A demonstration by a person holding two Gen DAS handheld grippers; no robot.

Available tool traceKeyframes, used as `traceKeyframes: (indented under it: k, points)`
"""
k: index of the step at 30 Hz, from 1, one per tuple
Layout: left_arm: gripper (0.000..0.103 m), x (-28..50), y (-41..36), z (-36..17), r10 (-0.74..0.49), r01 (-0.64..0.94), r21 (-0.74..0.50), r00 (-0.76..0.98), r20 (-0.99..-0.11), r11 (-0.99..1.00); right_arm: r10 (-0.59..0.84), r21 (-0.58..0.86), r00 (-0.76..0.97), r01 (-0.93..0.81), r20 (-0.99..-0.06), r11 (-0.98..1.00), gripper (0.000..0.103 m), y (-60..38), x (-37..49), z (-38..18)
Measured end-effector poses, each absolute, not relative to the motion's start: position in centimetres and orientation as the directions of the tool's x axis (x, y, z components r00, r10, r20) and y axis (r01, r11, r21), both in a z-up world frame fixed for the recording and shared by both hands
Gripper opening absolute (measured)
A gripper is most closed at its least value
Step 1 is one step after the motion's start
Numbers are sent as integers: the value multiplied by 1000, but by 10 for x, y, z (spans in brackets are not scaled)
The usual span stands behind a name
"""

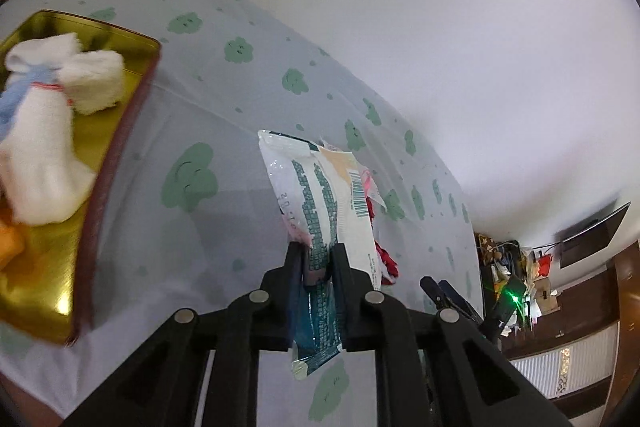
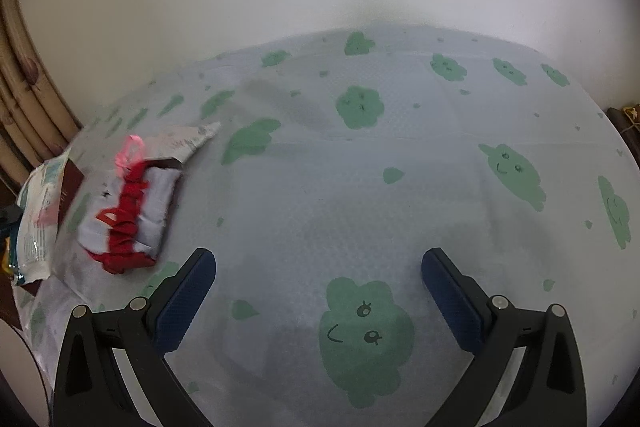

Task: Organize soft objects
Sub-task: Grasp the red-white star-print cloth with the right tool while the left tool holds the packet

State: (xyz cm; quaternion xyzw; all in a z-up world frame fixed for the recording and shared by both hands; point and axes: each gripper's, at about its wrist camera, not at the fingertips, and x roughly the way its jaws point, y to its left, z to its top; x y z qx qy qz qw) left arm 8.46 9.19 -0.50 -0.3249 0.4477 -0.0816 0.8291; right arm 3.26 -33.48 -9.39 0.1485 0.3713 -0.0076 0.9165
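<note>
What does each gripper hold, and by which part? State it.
The left gripper is shut on the white and teal plastic wipes packet, pinching its near end. The right gripper is open over the green-patterned cloth, holding nothing.

A pale tablecloth (image 2: 304, 195) with green smiling-cloud print is covering the table. A white wall (image 1: 440, 27) is standing behind. Cluttered shelves (image 1: 516, 279) are showing at far right.
</note>
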Motion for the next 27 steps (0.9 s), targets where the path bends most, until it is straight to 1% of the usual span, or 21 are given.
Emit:
traceKeyframes:
  k: [2, 4, 6, 9, 13, 17, 19, 20, 21, 23, 26, 27]
  points:
    - [14, 74, 96, 0, -426, -159, -618, 593, -683, 770, 119, 265, 753, 76, -648, 961, 103, -327, 24, -85]
    - [14, 66, 100, 3, -434, -155, -625, 592, -679, 765, 217, 308, 765, -25, -606, 951, 103, -312, 16, -76]
    - [14, 57, 104, 6, -429, -158, -623, 596, -679, 766, 279, 321, 761, -99, -586, 942, 103, -292, 12, -68]
    - [14, 48, 107, 10, -428, -150, -618, 597, -679, 772, 329, 252, 757, -221, -564, 942, 103, -249, 7, -55]
    - [14, 38, 114, 7, -437, -169, -635, 592, -677, 754, 323, 142, 748, -297, -580, 944, 103, -205, 18, -52]
    - [14, 31, 120, 9, -436, -174, -639, 596, -674, 749, 234, 10, 750, -290, -619, 957, 98, -176, 46, -55]
    - [14, 28, 123, 10, -442, -173, -645, 596, -670, 745, 190, -46, 726, -292, -661, 955, 89, -168, 67, -62]
    - [14, 27, 124, 10, -445, -173, -648, 596, -669, 742, 172, -62, 714, -289, -678, 955, 75, -167, 75, -67]
    - [14, 25, 125, 11, -445, -176, -650, 597, -668, 740, 146, -79, 694, -282, -705, 956, 59, -165, 85, -74]
    - [14, 24, 127, 11, -448, -176, -653, 595, -667, 737, 125, -73, 645, -271, -754, 960, 34, -167, 101, -86]
    - [14, 22, 129, 10, -455, -182, -659, 590, -667, 730, 147, -30, 663, -248, -734, 968, 19, -177, 87, -78]
    - [14, 22, 130, 10, -454, -183, -657, 588, -670, 731, 154, -11, 672, -234, -725, 972, 18, -184, 79, -75]
